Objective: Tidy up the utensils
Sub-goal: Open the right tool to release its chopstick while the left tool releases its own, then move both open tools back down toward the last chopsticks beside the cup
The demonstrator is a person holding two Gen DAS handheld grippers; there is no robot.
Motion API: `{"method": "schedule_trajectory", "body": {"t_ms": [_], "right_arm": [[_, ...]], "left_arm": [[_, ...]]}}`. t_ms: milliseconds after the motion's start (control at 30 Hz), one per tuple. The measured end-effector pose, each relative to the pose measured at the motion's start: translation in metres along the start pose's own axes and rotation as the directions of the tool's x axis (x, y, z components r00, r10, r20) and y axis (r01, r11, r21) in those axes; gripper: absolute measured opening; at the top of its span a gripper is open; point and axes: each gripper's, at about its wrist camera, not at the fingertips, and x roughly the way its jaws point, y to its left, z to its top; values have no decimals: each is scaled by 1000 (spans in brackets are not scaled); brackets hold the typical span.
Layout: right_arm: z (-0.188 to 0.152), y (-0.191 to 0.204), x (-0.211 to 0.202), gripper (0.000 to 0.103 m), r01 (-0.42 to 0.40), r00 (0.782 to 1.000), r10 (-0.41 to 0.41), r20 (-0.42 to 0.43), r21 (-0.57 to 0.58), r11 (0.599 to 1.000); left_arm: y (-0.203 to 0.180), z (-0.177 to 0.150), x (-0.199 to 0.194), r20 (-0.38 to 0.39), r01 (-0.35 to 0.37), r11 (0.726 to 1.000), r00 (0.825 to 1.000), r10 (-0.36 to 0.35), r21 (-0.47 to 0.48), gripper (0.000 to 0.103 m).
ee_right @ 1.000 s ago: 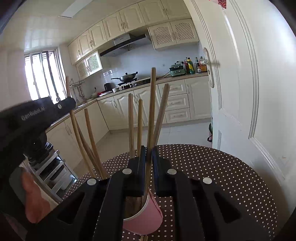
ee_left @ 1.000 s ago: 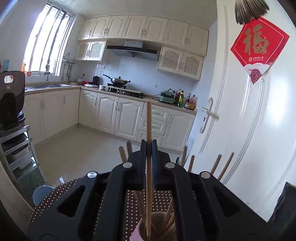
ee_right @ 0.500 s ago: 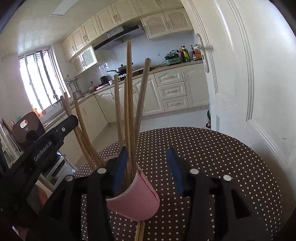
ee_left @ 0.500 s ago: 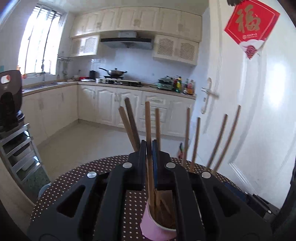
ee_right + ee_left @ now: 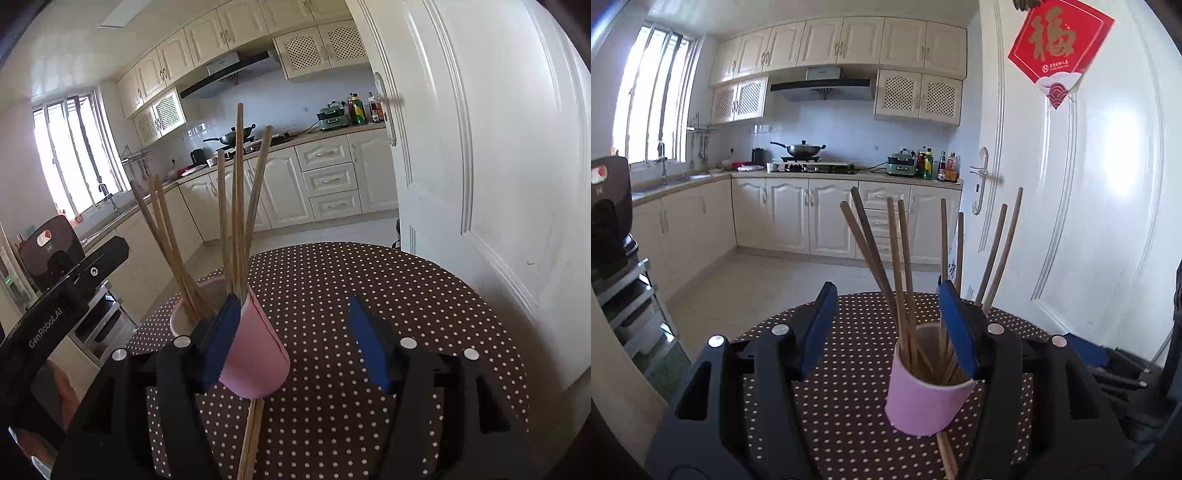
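Observation:
A pink paper cup (image 5: 925,397) stands on the brown polka-dot table (image 5: 849,406) and holds several wooden chopsticks (image 5: 899,269). My left gripper (image 5: 886,328) is open and empty, its blue pads either side of the cup's rim. My right gripper (image 5: 291,336) is open and empty; its left pad sits against the cup (image 5: 255,354). Several chopsticks (image 5: 238,206) stick up from the cup. A loose pair of chopsticks (image 5: 251,439) lies on the table under the cup, toward me, also in the left wrist view (image 5: 945,456).
The left gripper's black body (image 5: 62,291) shows at the left of the right wrist view. A white door (image 5: 480,147) stands close to the right of the table. A black rack (image 5: 613,266) stands at the left; kitchen cabinets lie beyond.
Both grippers were shut on a chopstick over the cup. The right opened first and the left after it, leaving their chopsticks in the cup. Both have drawn back a little.

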Motion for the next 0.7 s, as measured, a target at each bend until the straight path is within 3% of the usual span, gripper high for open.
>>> {"method": "schedule_trajectory", "body": {"t_ms": [433, 700], "right_arm": [[-19, 18, -32, 72, 1, 1000, -2, -14, -72, 997], [-35, 17, -35, 75, 23, 997, -31, -66, -115, 993]], "left_arm": [[-9, -26, -40, -27, -13, 998, 1000, 15, 60, 68], [-7, -45, -49, -122, 18, 999, 992, -11, 49, 71]]}}
